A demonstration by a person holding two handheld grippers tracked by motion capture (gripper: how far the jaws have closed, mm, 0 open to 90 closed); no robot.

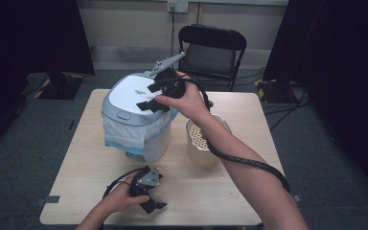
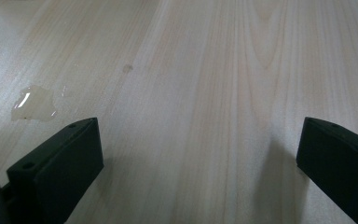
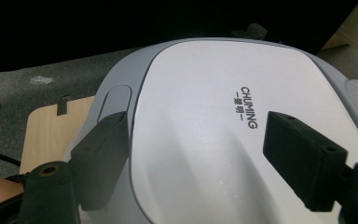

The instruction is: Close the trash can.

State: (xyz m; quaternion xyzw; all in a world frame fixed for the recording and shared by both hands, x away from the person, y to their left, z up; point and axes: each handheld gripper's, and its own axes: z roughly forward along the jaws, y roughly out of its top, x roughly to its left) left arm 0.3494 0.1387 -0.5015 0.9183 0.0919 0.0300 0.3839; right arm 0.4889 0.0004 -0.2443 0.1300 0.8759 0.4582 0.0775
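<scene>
1. The rice cooker (image 1: 136,120) stands on the far left part of the worktop (image 1: 191,191), its white lid (image 1: 134,93) closed; a clear plastic bag (image 1: 124,136) sticks out around the body below the lid.
2. The right tool (image 1: 154,96) hovers over the right side of that lid, pointing across it toward the cooker's front. Its jaws stand apart with nothing between them; whether they touch the lid I cannot tell.
3. In the right gripper view the lid (image 3: 223,140) lies directly beneath the right tool (image 3: 209,154): one jaw sits over the grey rim beside the oval lid-release button (image 3: 115,98), the other over the white panel just past the "CHUMING" lettering (image 3: 247,107).
4. The left tool (image 1: 151,203) rests low at the near edge of the worktop, well apart from the cooker, held in the person's left hand (image 1: 122,196).
5. In the left gripper view the left tool (image 2: 198,154) is wide open, released, over bare wood (image 2: 214,70), with a small puddle of clear liquid (image 2: 32,102) off to one side.
6. A beige container (image 1: 203,143) with a perforated insert stands just right of the cooker, under the right forearm.
</scene>
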